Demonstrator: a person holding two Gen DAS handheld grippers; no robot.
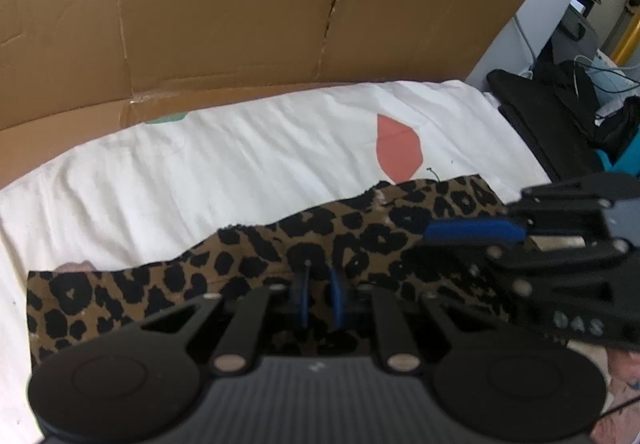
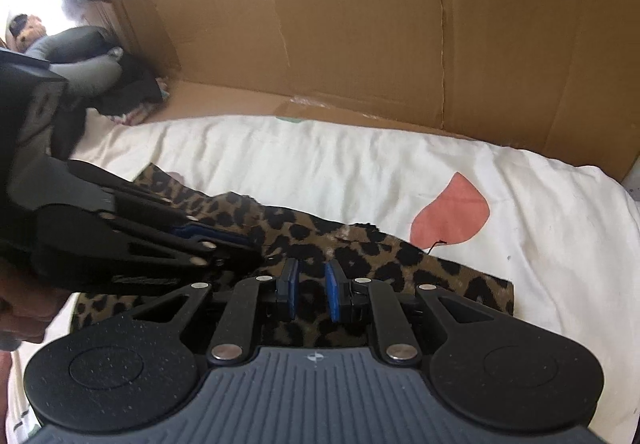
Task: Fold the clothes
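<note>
A leopard-print cloth (image 1: 248, 268) lies folded in a long strip on a white sheet (image 1: 200, 163); it also shows in the right wrist view (image 2: 360, 244). My left gripper (image 1: 320, 284) hovers low over the cloth's near edge, its blue pads (image 1: 335, 296) a narrow gap apart with nothing between them. My right gripper (image 2: 311, 284) is just to its right, also over the cloth, its blue pads (image 2: 332, 294) slightly apart and empty. Each gripper appears in the other's view: the right one (image 1: 472, 230), the left one (image 2: 240, 244).
A brown cardboard wall (image 1: 240, 23) stands behind the sheet. The sheet has a salmon patch (image 1: 398, 149). Dark clothes and cables (image 1: 568, 103) lie off the right edge. A pile of grey and black clothes (image 2: 100, 75) sits at the far left.
</note>
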